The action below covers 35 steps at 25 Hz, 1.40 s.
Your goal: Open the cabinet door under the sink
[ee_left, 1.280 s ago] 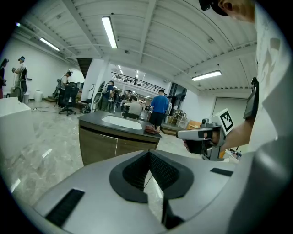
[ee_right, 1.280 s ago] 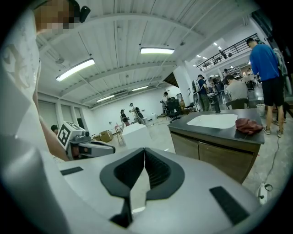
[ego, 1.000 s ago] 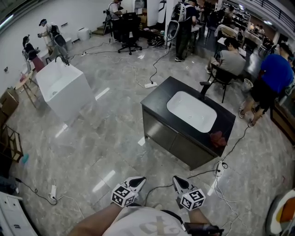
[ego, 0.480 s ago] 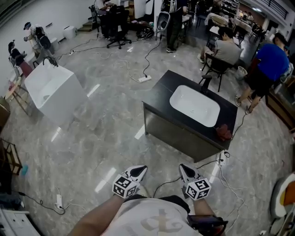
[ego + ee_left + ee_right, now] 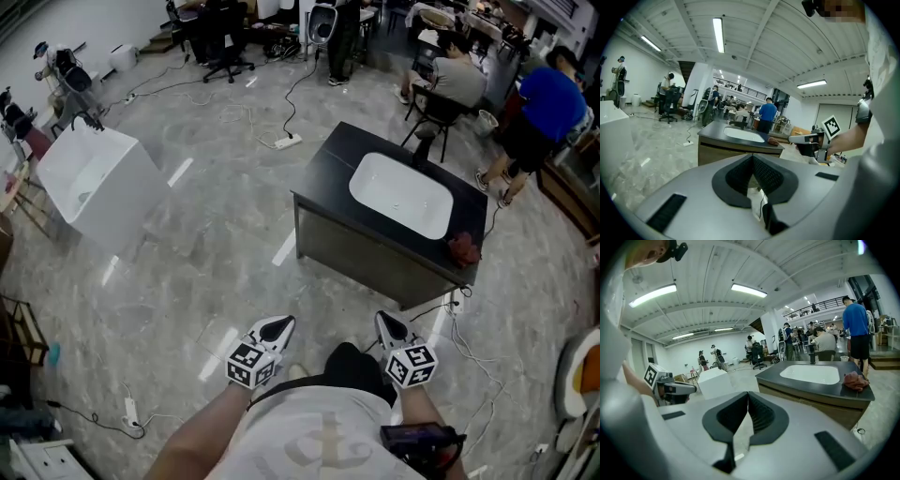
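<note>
The sink cabinet (image 5: 361, 251) stands on the floor ahead, with a black top, a white basin (image 5: 401, 194) and a black tap (image 5: 424, 142). Its brown front doors look closed. My left gripper (image 5: 278, 325) and right gripper (image 5: 387, 323) are held close to my body, well short of the cabinet, both shut and empty. In the left gripper view the left gripper (image 5: 752, 157) points at the cabinet (image 5: 733, 151). In the right gripper view the right gripper (image 5: 748, 394) has the cabinet (image 5: 811, 397) to its right.
A red cloth (image 5: 463, 248) lies on the countertop's near right corner. A white freestanding tub (image 5: 89, 183) stands at the left. Cables and a power strip (image 5: 457, 300) lie on the floor beside the cabinet. People and chairs (image 5: 441, 89) are behind it.
The head view has shifted: the cabinet sits higher in the picture and the white tub further left. Both grippers stay shut in front of my body.
</note>
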Each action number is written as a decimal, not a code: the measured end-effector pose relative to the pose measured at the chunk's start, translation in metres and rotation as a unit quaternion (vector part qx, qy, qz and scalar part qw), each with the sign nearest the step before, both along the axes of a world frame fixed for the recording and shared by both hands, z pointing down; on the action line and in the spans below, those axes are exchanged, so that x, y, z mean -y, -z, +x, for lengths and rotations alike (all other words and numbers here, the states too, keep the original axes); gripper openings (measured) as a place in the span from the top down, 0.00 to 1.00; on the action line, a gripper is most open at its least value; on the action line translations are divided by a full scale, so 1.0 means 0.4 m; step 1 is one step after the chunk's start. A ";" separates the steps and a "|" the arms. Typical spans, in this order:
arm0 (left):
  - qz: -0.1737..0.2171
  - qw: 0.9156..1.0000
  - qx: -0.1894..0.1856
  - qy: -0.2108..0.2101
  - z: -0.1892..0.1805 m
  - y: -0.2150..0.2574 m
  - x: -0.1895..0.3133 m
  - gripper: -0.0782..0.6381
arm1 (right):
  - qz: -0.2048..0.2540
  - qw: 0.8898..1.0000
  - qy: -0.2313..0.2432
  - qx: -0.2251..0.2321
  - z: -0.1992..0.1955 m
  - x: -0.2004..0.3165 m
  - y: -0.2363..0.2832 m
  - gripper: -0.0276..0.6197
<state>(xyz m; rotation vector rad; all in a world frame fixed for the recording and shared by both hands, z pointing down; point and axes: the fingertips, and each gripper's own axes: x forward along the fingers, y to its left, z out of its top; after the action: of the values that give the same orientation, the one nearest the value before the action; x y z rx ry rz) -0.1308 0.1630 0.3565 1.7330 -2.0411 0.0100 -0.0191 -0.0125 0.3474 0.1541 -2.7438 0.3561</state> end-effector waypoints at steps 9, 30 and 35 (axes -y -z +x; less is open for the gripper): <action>-0.014 1.000 0.000 -0.009 -0.054 -0.034 0.077 0.88 | 0.001 1.000 0.022 -0.016 -0.099 0.040 -0.073 0.93; -0.076 0.997 -0.004 0.007 -0.228 -0.164 0.319 0.88 | 0.148 0.970 0.104 -0.161 -0.324 0.270 -0.364 0.93; -0.088 0.996 -0.013 0.014 -0.245 -0.230 0.320 0.88 | 0.172 0.961 0.092 -0.194 -0.363 0.326 -0.431 0.93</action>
<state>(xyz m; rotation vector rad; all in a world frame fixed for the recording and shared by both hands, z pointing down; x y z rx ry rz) -0.2289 0.0348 0.4484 1.5883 -1.9819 0.1527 -0.1645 -0.1430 0.5200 0.0502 -2.3803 -0.1889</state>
